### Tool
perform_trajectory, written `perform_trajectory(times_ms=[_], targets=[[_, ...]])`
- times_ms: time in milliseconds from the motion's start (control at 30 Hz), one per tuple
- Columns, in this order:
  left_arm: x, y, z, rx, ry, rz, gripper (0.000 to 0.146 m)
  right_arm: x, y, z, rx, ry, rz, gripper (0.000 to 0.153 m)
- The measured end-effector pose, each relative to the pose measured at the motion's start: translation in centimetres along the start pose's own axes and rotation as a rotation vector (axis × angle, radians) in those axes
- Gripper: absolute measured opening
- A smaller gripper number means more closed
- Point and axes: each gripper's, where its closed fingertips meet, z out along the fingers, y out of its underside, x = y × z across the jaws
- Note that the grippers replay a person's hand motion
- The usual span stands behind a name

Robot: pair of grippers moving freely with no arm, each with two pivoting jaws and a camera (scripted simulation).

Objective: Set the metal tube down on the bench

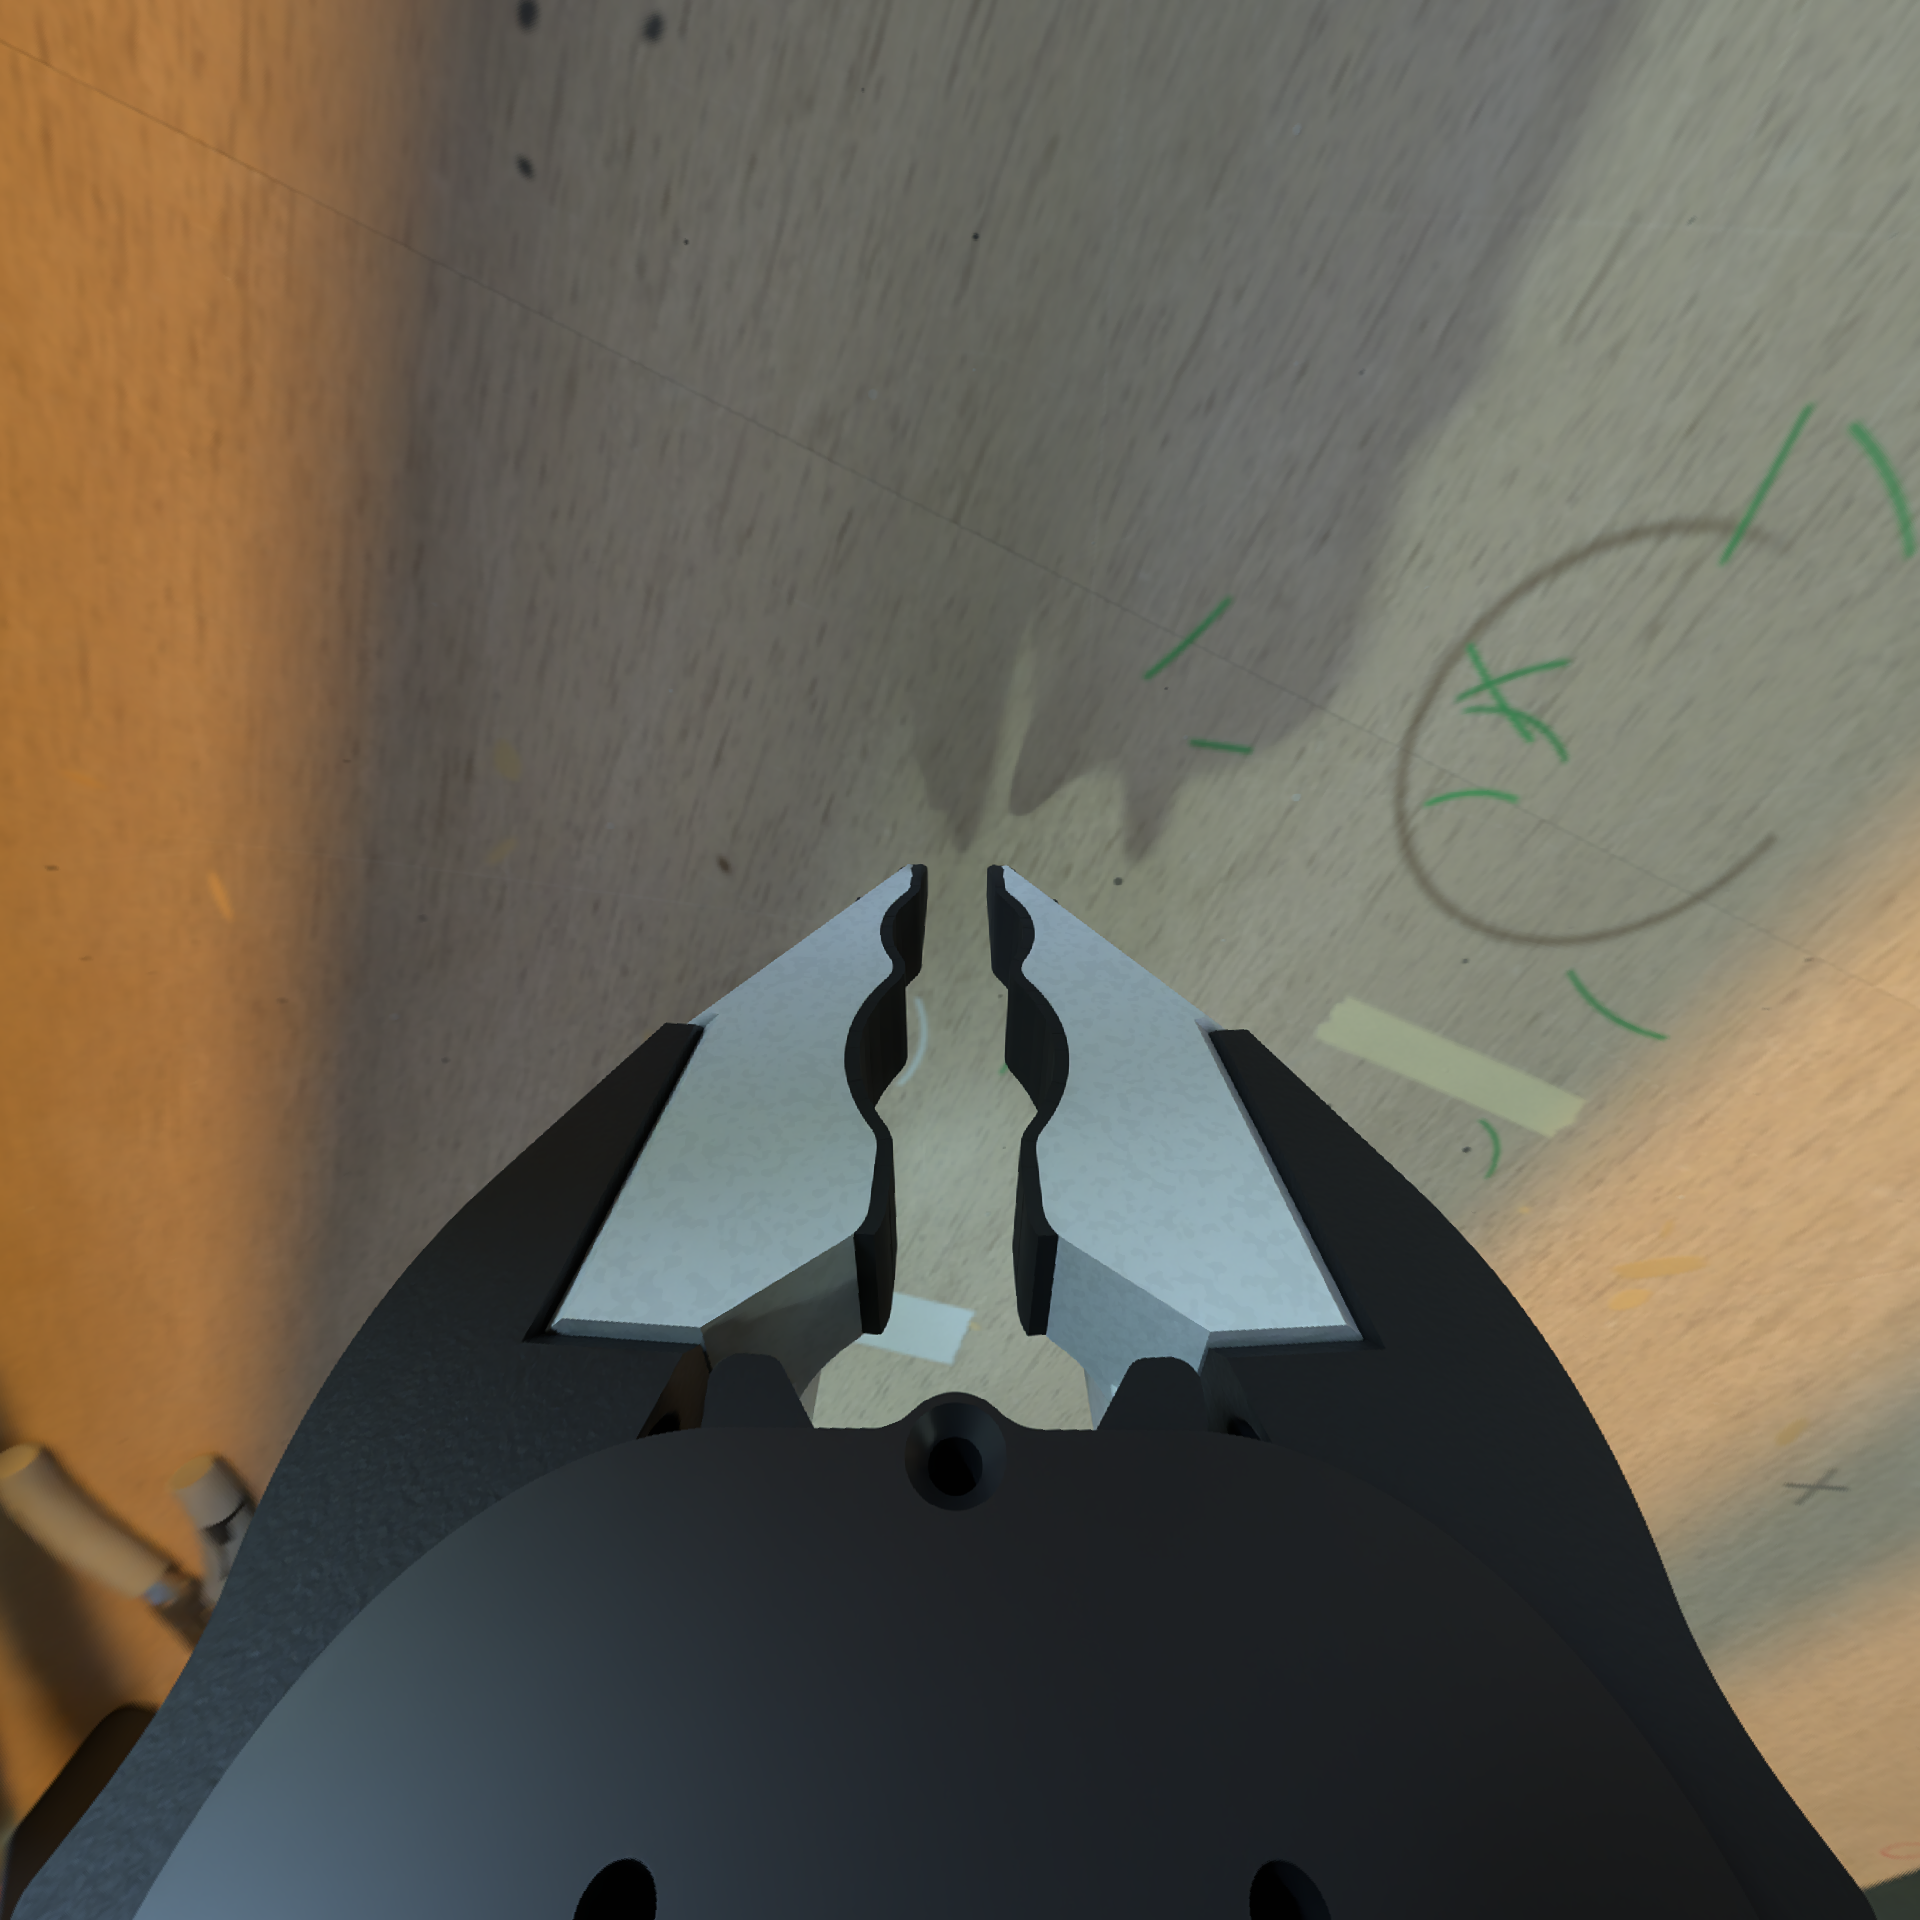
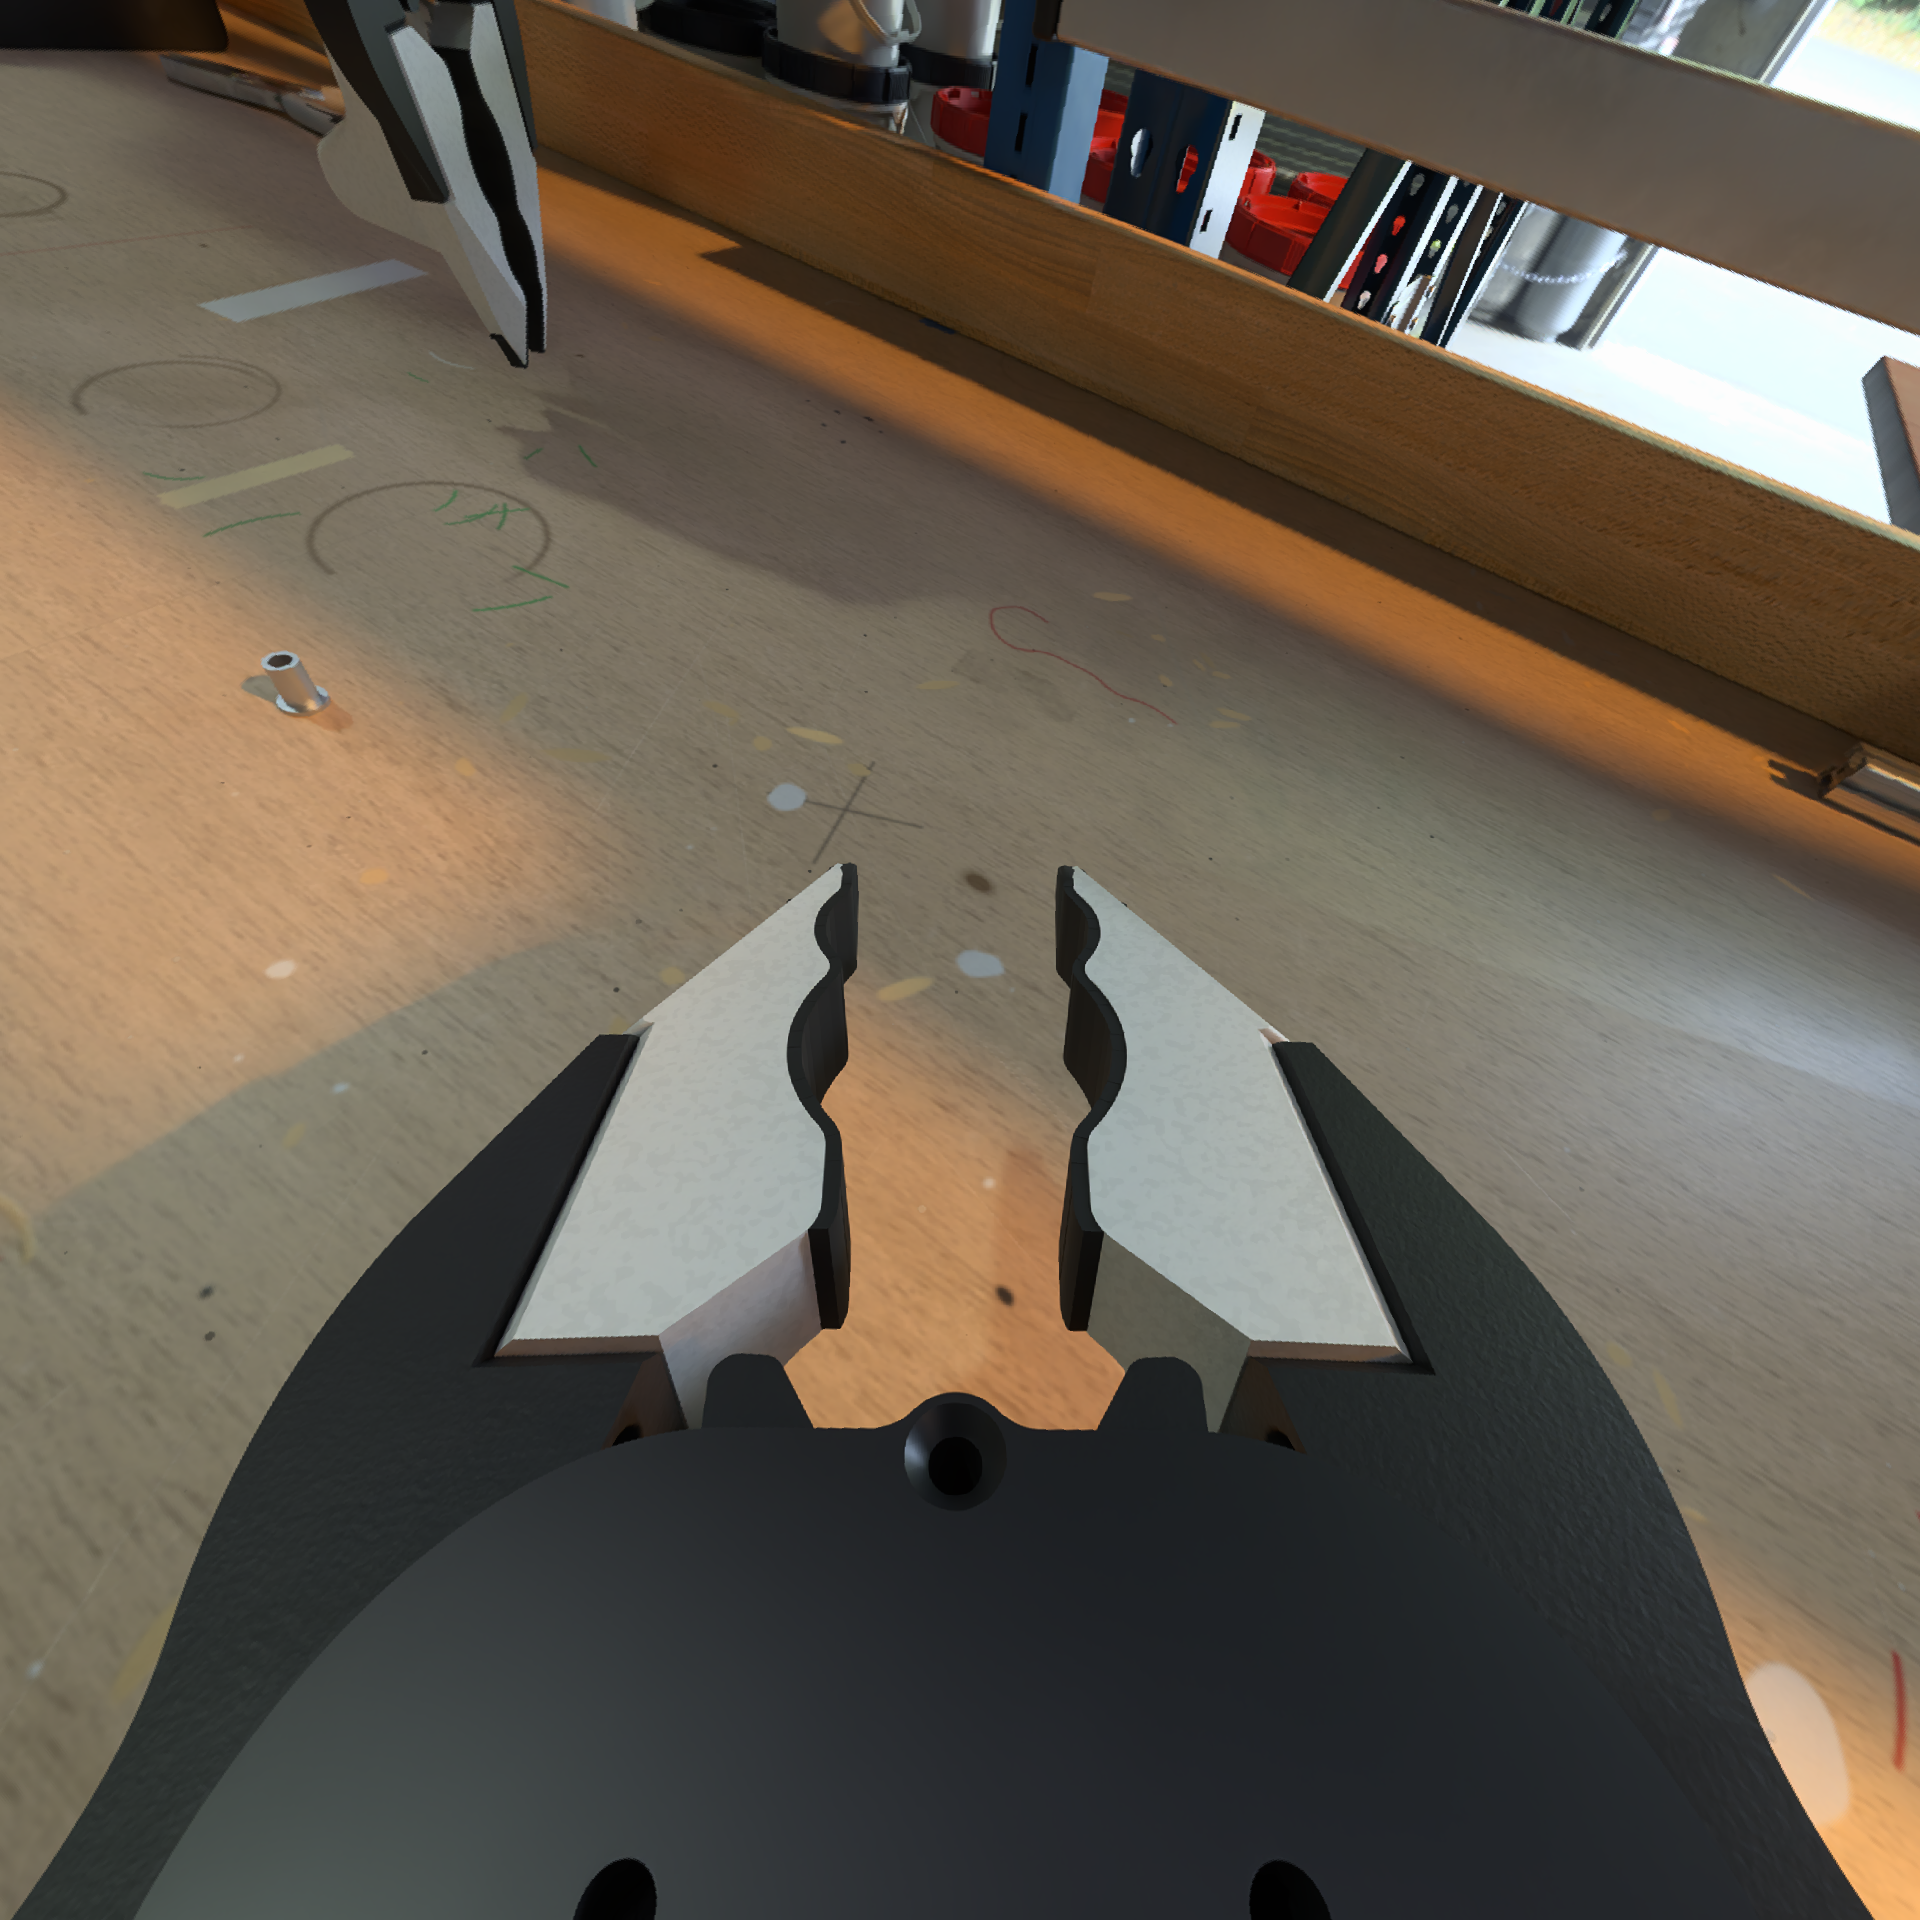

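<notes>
The metal tube (image 2: 294, 684) is a short silver sleeve with a flanged end, resting on the wooden bench (image 2: 1351, 1039) at the left of the right wrist view, open end up. My right gripper (image 2: 956, 883) is open and empty, low over the bench, well right of and nearer than the tube. My left gripper (image 1: 956, 878) points down at the bench with only a narrow gap between its pads and nothing in it. It also shows in the right wrist view (image 2: 520, 348), beyond the tube. The tube is not in the left wrist view.
A raised wooden rail (image 2: 1247, 343) runs along the bench's far edge, with blue brackets and red parts (image 2: 1122, 156) behind it. Tape strips (image 2: 255, 476) and pen circles (image 1: 1558, 748) mark the bench. A metal piece (image 2: 1860, 790) lies at the right edge. Beige tool parts (image 1: 104, 1538) sit lower left.
</notes>
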Motion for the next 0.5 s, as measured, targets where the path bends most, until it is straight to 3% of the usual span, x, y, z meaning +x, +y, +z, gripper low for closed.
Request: perform_trajectory(times_ms=[333, 400, 500], targets=[[0.1, 0.6, 0.3, -0.02, -0.018, -0.008, 0.007, -0.1, -0.1, -0.1, 0.001, 0.0, -0.005, 0.038], [0.7, -0.1, -1.2, 0.022, -0.072, 0.036, 0.007, 0.0, -0.2, -0.2, 0.007, 0.004, -0.005, 0.038], [4.7, -2.9, -5.9, 0.246, -0.094, 0.096, 0.007, 0.2, -0.3, -0.3, 0.011, 0.011, -0.003, 0.038]])
